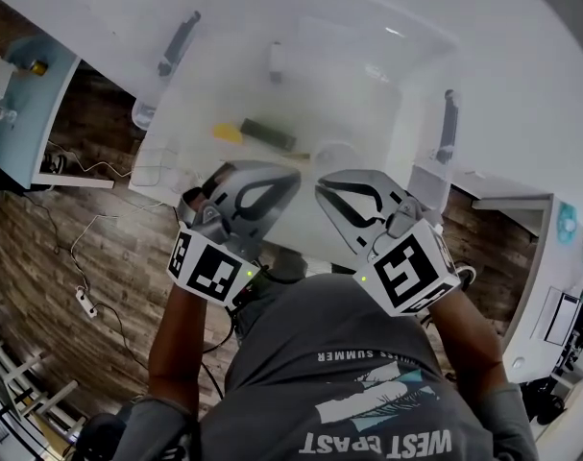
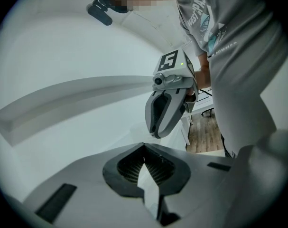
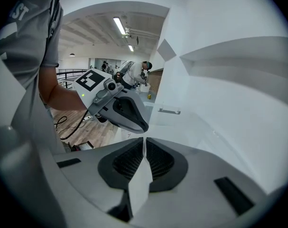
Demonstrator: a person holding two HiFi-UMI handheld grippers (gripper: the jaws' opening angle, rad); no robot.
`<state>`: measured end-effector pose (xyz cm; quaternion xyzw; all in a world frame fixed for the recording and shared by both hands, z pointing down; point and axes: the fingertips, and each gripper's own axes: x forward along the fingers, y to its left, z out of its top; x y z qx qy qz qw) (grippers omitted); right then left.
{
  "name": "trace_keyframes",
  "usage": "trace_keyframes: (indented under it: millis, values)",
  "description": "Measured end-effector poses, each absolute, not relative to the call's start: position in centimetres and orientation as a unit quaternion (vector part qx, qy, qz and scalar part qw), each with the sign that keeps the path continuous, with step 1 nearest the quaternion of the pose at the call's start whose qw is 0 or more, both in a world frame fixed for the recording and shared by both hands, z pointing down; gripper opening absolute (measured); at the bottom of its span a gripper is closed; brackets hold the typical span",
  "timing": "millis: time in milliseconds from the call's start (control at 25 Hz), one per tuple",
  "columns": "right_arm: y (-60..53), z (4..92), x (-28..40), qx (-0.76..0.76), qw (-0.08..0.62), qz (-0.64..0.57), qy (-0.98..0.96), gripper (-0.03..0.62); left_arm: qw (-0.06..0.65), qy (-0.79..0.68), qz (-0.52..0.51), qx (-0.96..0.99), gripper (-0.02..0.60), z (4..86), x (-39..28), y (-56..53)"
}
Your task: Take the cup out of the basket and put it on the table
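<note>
A translucent white basket point(image 1: 181, 137) stands on the white table point(image 1: 522, 84), with a dark handle on each side. Inside lie a pale upright cup-like piece point(image 1: 277, 60), a yellow and black item point(image 1: 262, 134) and a faint clear round shape point(image 1: 335, 152) that may be a cup. My left gripper point(image 1: 293, 177) and right gripper point(image 1: 320, 188) hang side by side at the basket's near edge, tips pointing toward each other. Both are shut with nothing between the jaws. The left gripper view shows the right gripper point(image 2: 155, 133) ahead; the right gripper view shows the left gripper point(image 3: 143, 127).
The left handle point(image 1: 179, 42) and right handle point(image 1: 448, 123) rise at the basket's sides. Wooden floor with cables point(image 1: 85, 257) lies left of the table. A second white desk point(image 1: 536, 286) stands at the right. People work in the far background point(image 3: 134, 72).
</note>
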<state>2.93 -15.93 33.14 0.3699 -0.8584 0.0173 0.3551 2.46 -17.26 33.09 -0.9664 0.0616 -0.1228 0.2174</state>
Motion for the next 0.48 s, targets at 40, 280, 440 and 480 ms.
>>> trace_keyframes:
  millis: [40, 280, 440, 480]
  values:
    - [-15.8, 33.0, 2.7, 0.371, 0.353, 0.014, -0.859, 0.032, 0.216, 0.062, -0.125, -0.966, 0.011, 33.3, 2.2, -17.2]
    - [-14.5, 33.0, 1.3, 0.37, 0.332, 0.018, -0.867, 0.032, 0.209, 0.062, -0.136, -0.966, 0.01, 34.0, 1.1, -16.7]
    - [-14.1, 32.9, 0.8, 0.363, 0.325, 0.014, -0.873, 0.032, 0.204, 0.063, -0.141, -0.967, 0.01, 34.4, 1.0, -16.6]
    - [-13.9, 32.9, 0.5, 0.356, 0.324, 0.014, -0.877, 0.032, 0.202, 0.063, -0.142, -0.967, 0.011, 34.5, 0.9, -16.6]
